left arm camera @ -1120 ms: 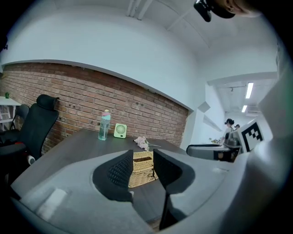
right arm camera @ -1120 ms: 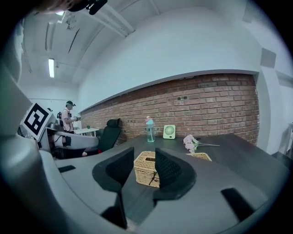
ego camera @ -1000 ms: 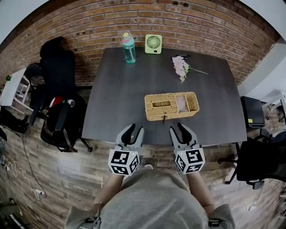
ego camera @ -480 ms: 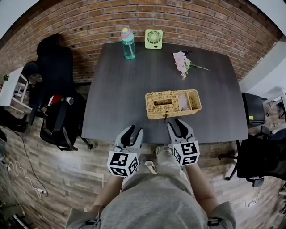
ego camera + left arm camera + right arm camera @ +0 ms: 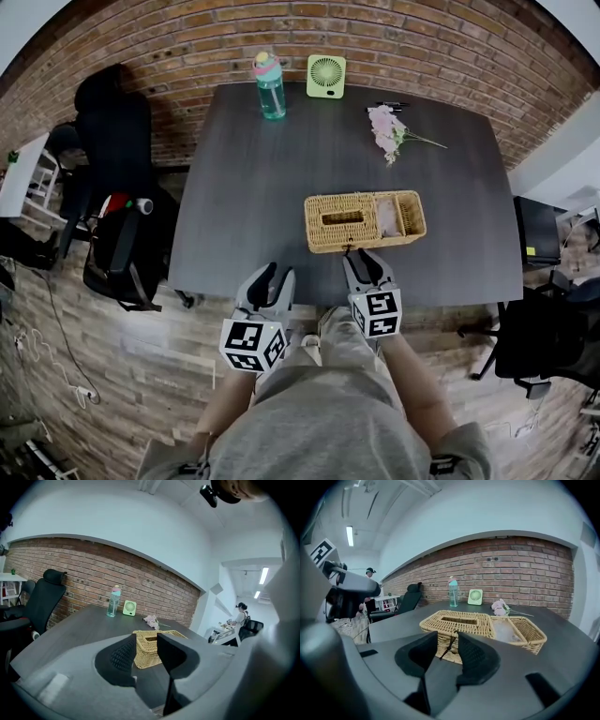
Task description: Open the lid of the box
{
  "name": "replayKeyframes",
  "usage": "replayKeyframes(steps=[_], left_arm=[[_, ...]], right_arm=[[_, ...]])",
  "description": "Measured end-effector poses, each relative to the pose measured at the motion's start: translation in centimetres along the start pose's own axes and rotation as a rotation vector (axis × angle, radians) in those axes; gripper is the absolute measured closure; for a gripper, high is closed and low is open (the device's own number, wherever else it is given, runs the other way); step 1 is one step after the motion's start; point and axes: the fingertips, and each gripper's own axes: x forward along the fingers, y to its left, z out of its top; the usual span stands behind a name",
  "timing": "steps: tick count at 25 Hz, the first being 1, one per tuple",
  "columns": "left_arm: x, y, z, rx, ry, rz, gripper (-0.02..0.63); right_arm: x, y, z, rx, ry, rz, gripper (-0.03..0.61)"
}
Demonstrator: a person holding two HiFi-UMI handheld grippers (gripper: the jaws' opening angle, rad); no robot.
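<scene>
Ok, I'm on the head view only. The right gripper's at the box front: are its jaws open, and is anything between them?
Observer: The right gripper has its jaws apart. The dark latch cord on the box lines up with the gap, not gripped.
Operator: Is the lid up at all?
Observer: No. Seen from the side, the lid lies flat on the box.
Operator: And the left one?
Observer: The left gripper has its jaws apart too, with nothing between them. The box sits farther off beyond them.
</scene>
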Motion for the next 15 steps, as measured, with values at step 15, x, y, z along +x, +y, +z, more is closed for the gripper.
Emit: replayKeyframes(steps=[15], left_arm=[[1.4, 1.8, -0.5, -0.023, 0.012, 0.053, 0.48]], right_arm=[[3.5, -0.2, -3.3, 0.017, 0.096, 0.014, 0.468]])
